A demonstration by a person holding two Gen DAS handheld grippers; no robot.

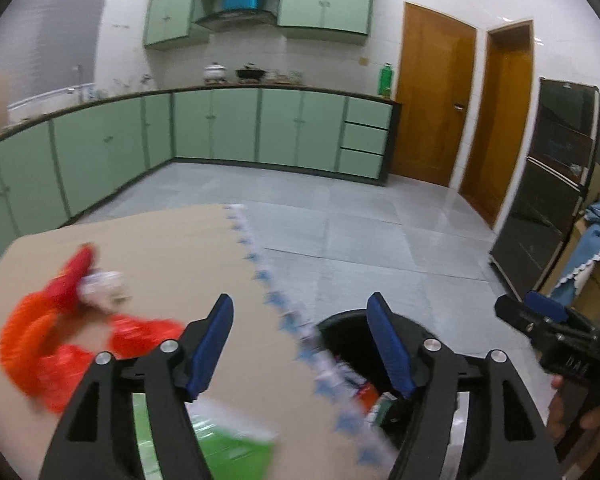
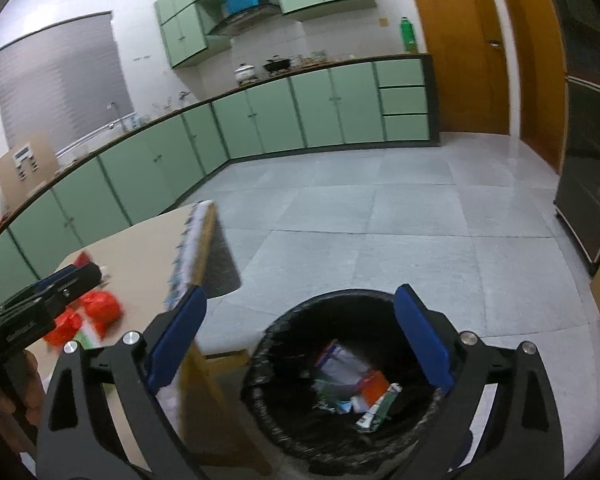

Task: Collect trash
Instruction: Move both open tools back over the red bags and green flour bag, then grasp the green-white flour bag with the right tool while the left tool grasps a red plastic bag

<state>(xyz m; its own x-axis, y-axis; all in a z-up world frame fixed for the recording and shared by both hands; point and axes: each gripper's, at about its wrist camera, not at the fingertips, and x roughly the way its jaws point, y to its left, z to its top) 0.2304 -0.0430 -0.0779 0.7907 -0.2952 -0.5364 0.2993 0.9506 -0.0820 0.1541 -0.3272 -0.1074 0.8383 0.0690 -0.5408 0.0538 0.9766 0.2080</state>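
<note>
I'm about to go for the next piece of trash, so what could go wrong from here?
The red wrappers lie bunched with a white scrap, so one grab may take only part. The green packet sits near the table edge and a nudge could drop it beside the bin. The left gripper and right gripper are close and could bump.

The tabletop (image 1: pixel 148 248) looks matt, like cardboard. The bin liner (image 2: pixel 284 424) is glossy black plastic. The red bags (image 1: pixel 56 352) seem thin shiny plastic. The floor (image 2: pixel 380 216) tiles are smooth.
</note>
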